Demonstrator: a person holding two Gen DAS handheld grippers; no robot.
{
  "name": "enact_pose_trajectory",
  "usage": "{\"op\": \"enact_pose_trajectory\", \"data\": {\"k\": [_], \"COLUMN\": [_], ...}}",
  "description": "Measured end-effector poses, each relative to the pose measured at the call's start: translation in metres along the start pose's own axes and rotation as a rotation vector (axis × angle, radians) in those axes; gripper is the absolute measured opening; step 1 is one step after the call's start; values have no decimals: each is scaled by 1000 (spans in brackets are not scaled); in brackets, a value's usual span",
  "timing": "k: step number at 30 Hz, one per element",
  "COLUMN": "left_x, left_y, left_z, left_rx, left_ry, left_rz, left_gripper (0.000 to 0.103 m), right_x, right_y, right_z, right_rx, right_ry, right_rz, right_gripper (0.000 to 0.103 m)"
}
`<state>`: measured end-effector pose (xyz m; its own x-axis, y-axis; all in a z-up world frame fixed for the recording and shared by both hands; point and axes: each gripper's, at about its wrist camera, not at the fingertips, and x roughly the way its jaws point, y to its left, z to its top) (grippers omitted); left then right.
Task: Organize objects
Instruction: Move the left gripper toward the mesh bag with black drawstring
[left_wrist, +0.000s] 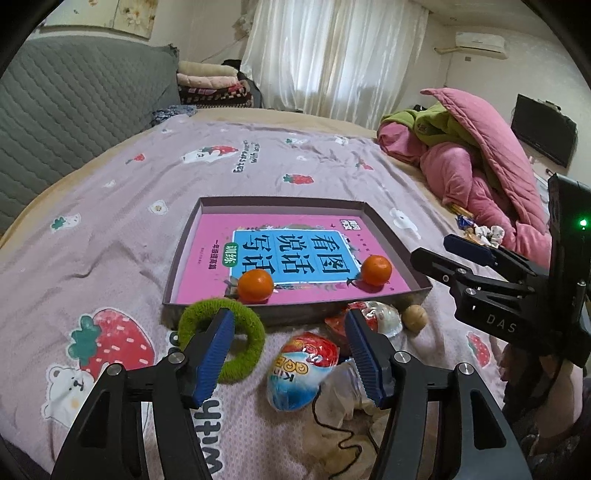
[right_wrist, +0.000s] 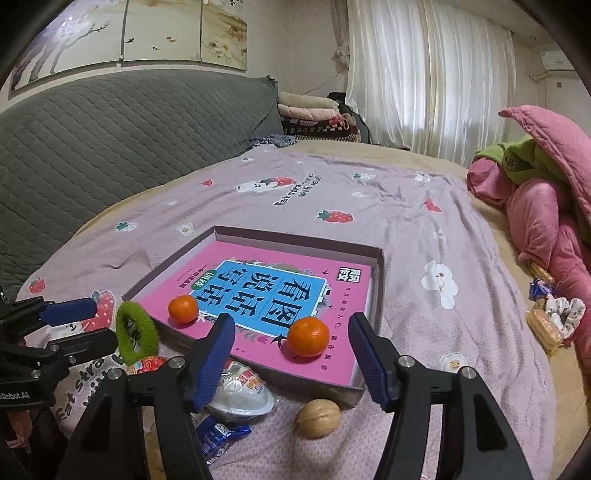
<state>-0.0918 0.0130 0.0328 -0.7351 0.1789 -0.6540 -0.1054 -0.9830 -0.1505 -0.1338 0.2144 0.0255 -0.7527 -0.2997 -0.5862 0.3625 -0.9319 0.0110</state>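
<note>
Left gripper (left_wrist: 291, 354): jaws stood well apart, nothing gripped; it is held tilted downward over the near edge of the bed.
Left pads (left_wrist: 212, 354): the left one is seen in front of the ring, the right one in front of a wrapped snack.
Right gripper (right_wrist: 291, 363): jaws parted wide, nothing held; it is tilted downward toward the near corner of the box.
Right pads (right_wrist: 212, 363): the near orange is framed between them, untouched, farther on.
Ring (left_wrist: 221, 339): green and fuzzy, laid on the sheet just outside the box's near left corner.
Egg (left_wrist: 301, 369): foil-wrapped, lying on the sheet between the left jaws but below them, untouched.
Walnut (right_wrist: 318, 418): on the sheet just before the box's near wall, below the right jaws.
Snack cup (right_wrist: 240, 391): lying beside the walnut, partly hidden by the right gripper's left pad.
Box (right_wrist: 378, 280): shallow, open, resting flat on the sheet beyond both grippers.
Book (right_wrist: 266, 291): pink, laid flat inside the box.
Oranges: two set on the book, one near the left front (right_wrist: 183, 308), one near the right front (right_wrist: 308, 336), apart from each other.
Sheet (right_wrist: 369, 206): lilac, strawberry-printed, spread over the bed.
Quilt (right_wrist: 546, 206): pink, heaped at the far right.
</note>
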Motion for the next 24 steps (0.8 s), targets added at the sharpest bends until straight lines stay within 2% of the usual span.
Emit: {"op": "enact_pose_trajectory", "data": {"k": [24], "left_x": [-22], "left_y": [-9], "left_z": [-37], "left_rx": [46], "left_ry": [11], "left_rz": [-55], "left_gripper": [64], "right_x": [-25], "right_y": [18], "right_z": [-31], "right_rx": [-23], "right_ry": [-21], "right_rz": [-31], "right_gripper": [68]}}
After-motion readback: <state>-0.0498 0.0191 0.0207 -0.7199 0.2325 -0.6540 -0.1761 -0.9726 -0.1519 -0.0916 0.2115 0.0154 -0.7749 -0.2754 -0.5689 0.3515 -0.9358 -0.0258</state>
